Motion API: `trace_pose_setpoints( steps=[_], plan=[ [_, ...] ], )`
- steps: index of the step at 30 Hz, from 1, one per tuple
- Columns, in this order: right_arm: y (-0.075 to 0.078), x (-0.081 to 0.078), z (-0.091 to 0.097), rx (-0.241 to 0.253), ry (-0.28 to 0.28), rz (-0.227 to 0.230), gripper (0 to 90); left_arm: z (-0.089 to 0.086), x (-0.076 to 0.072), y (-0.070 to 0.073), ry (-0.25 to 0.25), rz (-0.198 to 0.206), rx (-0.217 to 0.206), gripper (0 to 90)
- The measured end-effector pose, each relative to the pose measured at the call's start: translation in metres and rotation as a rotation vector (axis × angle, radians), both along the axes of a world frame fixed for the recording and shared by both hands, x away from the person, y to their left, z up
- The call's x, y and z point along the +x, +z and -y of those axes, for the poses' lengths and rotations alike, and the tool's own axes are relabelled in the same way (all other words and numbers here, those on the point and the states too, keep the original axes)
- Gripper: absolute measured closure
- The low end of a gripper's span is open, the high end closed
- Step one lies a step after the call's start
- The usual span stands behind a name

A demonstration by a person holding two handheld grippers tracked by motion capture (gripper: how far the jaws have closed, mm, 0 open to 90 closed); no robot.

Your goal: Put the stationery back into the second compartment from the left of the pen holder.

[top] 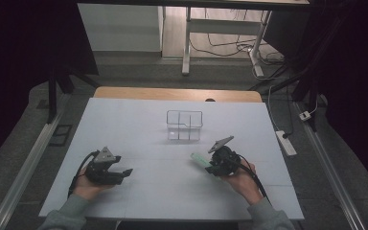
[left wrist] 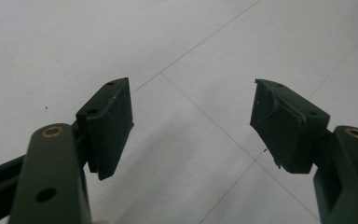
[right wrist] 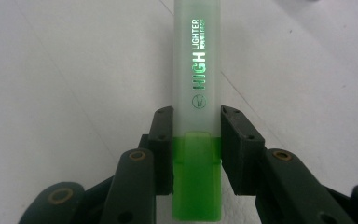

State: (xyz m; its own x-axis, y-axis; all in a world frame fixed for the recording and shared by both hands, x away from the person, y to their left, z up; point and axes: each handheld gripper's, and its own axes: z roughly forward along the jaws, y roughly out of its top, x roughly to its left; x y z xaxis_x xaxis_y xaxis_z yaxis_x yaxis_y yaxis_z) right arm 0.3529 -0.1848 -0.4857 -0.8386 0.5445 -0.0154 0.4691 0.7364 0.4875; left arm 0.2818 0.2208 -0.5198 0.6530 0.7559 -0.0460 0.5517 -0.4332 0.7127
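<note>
Green highlighter (right wrist: 196, 116) clamped in right gripper (right wrist: 196, 149) (left gripper (left wrist: 191, 126) agape, idle); next, carry to organizer (top: 184, 125) beyond.

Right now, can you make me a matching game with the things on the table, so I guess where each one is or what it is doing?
Things:
1. left hand-held gripper
2. right hand-held gripper
3. highlighter
4. clear box

States:
A. see-through, standing in the middle of the white table
B. green cap, pale body, squeezed between two jaws
C. jaws wide apart, nothing between them
D. jaws closed on a pen

Pairs: 1-C, 2-D, 3-B, 4-A
</note>
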Motion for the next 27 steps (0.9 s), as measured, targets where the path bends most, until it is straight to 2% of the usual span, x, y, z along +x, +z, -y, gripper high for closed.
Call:
trace_pose_setpoints(
  steps=[9, 15, 27],
  plan=[
    [0.011, -0.003, 0.006, 0.045, 0.023, 0.026, 66.4, 0.001, 0.000, 0.000, -0.004, 0.004, 0.005, 29.2],
    [0.015, -0.007, 0.002, 0.071, 0.074, 0.038, 66.4, 0.003, 0.000, 0.000, -0.014, 0.009, 0.018, 29.2],
    [0.014, -0.014, -0.008, 0.078, 0.134, 0.040, 66.4, 0.010, -0.001, 0.002, -0.042, 0.015, 0.040, 28.9]
  ],
)
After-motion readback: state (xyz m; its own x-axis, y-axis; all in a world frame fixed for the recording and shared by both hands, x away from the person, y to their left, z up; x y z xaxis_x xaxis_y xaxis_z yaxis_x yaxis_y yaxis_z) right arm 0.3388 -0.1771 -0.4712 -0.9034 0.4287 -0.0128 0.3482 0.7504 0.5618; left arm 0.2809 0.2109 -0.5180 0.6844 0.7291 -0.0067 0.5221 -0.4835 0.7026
